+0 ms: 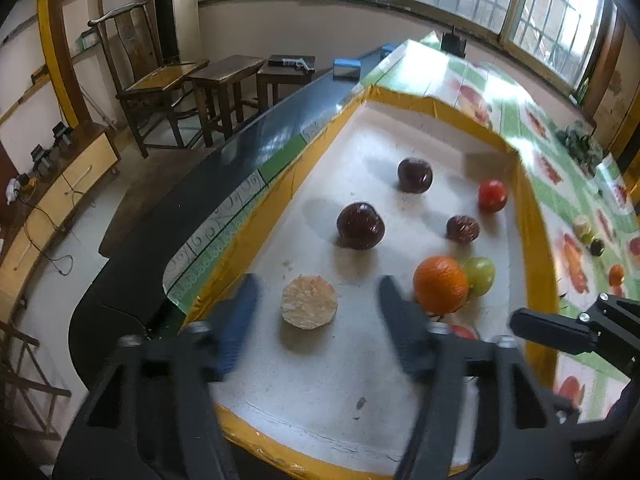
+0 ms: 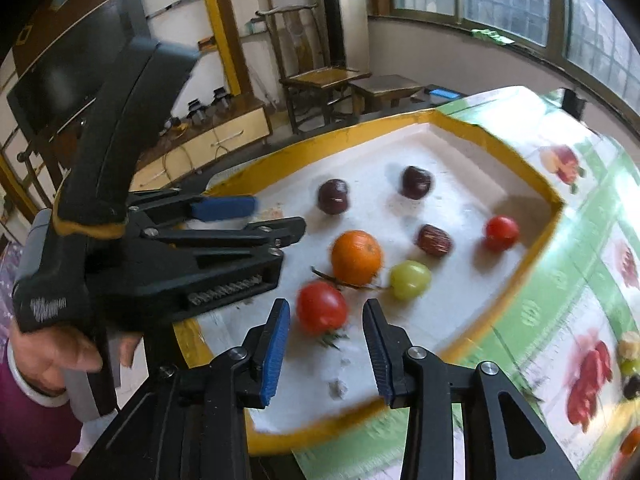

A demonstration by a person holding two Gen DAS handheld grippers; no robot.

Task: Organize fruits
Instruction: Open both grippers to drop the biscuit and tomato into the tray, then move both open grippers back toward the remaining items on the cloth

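Both tools wide apart, empty: left tool (image 1: pixel 316 300) over biscuit (image 1: pixel 309 301), right tool (image 2: pixel 326 316) around tomato (image 2: pixel 322 307).

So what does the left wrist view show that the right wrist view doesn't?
Only the left wrist view shows the pale round slice lying between the open left gripper.

Only the right wrist view fully shows the near red tomato before the open right gripper.

Both show the orange beside the green fruit in the yellow-rimmed tray.
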